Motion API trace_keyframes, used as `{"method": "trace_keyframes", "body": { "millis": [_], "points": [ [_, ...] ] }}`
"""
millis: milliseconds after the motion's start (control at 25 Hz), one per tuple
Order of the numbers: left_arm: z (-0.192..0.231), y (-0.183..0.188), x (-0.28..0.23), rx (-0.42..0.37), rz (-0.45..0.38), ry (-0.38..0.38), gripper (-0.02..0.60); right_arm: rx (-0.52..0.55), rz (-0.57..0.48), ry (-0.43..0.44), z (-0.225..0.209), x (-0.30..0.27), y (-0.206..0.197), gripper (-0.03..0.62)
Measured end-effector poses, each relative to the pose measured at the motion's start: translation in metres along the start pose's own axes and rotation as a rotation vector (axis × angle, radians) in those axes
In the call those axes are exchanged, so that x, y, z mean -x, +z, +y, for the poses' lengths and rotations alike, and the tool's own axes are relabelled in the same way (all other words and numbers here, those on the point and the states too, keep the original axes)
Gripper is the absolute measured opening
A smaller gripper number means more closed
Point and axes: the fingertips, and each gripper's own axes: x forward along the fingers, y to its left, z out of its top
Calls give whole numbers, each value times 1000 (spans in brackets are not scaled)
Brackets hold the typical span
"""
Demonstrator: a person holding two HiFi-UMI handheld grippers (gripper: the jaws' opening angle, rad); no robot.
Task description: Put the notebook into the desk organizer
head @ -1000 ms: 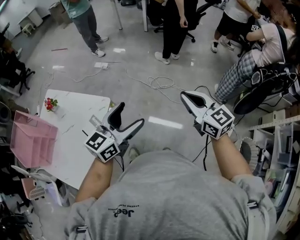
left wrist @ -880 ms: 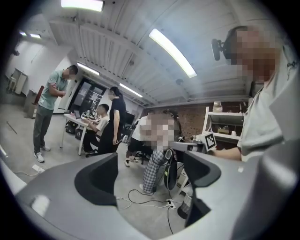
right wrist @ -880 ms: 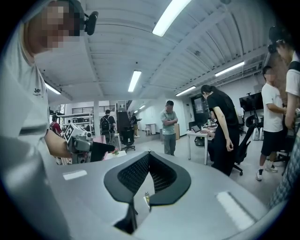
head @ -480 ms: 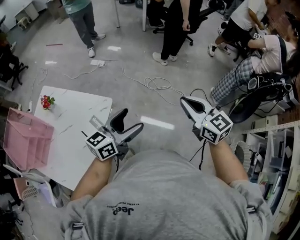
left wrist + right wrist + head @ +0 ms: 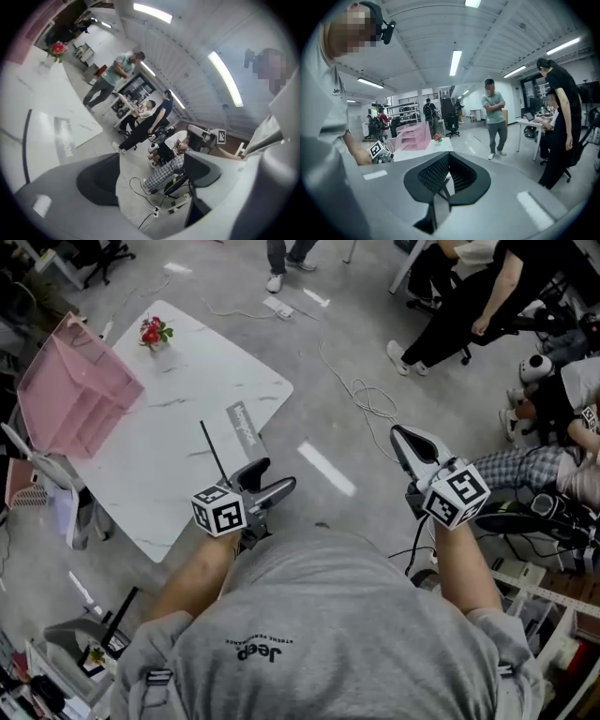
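Readable print: "Jeep" on the grey shirt (image 5: 258, 651), upside down in the head view. The right gripper view shows only "Je", cut off. The grey notebook (image 5: 242, 427) has pale print too blurred to read.

Left tool (image 5: 272, 474): jaws spread wide with nothing between them, only floor and seated people beyond. It hovers off the worktop (image 5: 169, 446) edge.

Right tool (image 5: 405, 435): jaws pressed together at the tips, holding nothing, over bare floor at 3 o'clock.

The notebook lies flat near the worktop edge, at 11 o'clock from the left tool. A thin black stick (image 5: 214, 454) lies just beside it, its lower end hidden behind the tool. The pink desk organizer (image 5: 75, 395) stands at 10 o'clock, well apart from the notebook. Small red flowers (image 5: 153, 332) sit at 11 o'clock.
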Motion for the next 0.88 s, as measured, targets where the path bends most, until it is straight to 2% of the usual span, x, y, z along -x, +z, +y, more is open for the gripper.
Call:
{"method": "trace_keyframes", "body": {
  "millis": [120,240,360,480,600,800,880],
  "points": [
    [46,-25,23,140,-30,70,474,8,36,52,17,-31,-3,3],
    [83,-55,35,277,-41,108,474,16,66,101,32,-55,-11,3],
    [110,-79,39,447,-78,105,474,20,101,130,46,-72,-20,3],
    [140,-79,43,573,-172,93,474,19,133,138,50,-82,-27,3],
    [166,-72,51,626,-233,101,474,13,156,136,50,-87,-34,3],
    [190,-69,50,672,-241,100,472,5,185,125,49,-91,-43,3],
    [195,-68,46,669,-243,105,468,4,194,122,50,-92,-45,3]
  ]
}}
